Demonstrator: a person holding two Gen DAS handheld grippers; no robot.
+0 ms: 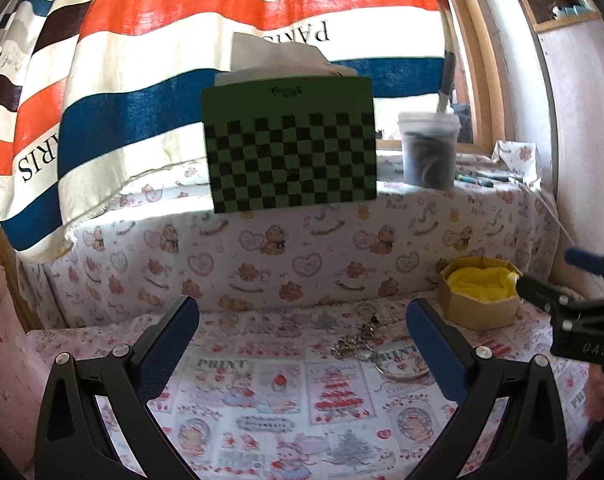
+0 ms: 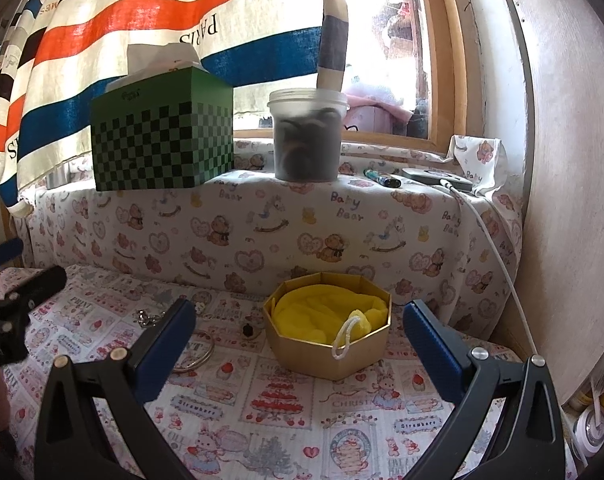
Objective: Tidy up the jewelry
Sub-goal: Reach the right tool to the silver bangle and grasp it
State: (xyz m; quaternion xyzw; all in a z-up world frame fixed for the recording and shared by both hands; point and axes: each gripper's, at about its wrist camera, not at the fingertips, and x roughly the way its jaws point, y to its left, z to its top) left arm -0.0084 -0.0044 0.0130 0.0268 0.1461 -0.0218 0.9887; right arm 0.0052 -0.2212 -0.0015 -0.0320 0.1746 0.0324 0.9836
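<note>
Both my left hand-held gripper (image 1: 302, 344) and right hand-held gripper (image 2: 300, 338) hang spread wide and empty, jewelry (image 1: 359, 342) lying on the desk (image 1: 262, 400) beside the octagonal box (image 2: 329, 356).

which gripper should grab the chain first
Left, probably. The chain lies between the left gripper's open fingers, while the right gripper frames the box.
</note>
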